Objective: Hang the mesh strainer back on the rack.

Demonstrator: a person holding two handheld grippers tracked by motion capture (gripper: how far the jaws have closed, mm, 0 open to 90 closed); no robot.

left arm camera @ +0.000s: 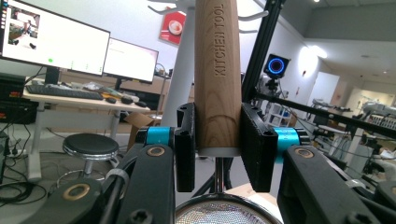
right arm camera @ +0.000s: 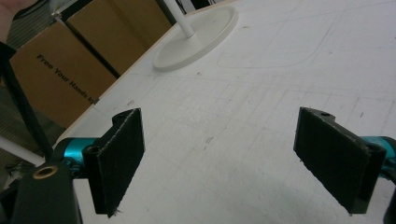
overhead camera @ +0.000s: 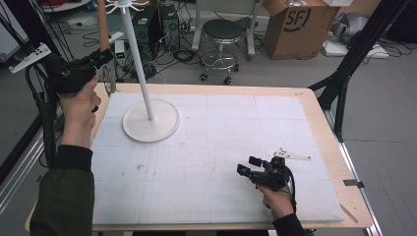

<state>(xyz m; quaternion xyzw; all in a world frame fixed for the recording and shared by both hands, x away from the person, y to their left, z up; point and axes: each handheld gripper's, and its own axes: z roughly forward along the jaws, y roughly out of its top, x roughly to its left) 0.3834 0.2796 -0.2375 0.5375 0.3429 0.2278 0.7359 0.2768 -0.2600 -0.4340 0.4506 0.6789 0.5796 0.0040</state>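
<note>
A small mesh strainer with a wooden handle [overhead camera: 102, 24] stamped "KITCHEN TOOL" is held upright, handle up, above the table's far left corner. Its round mesh [overhead camera: 109, 81] hangs just below the jaws. My left gripper [overhead camera: 104, 55] is shut on the handle's lower end; in the left gripper view the pads [left arm camera: 254, 149] press the handle [left arm camera: 218, 70] from both sides, with the mesh rim [left arm camera: 224, 212] beneath. A white hook stand [overhead camera: 137, 59] rises beside it from a round base [overhead camera: 150, 120]. My right gripper [overhead camera: 251, 164] lies low over the table's front right, open, with nothing between its jaws [right arm camera: 224, 158].
A white mat [overhead camera: 221, 132] covers the wooden table. Behind the table stand a black stool [overhead camera: 223, 32], a cardboard box [overhead camera: 295, 24] and a black frame leg [overhead camera: 354, 59]. Brown boxes [right arm camera: 56, 79] stand beside the table's left edge.
</note>
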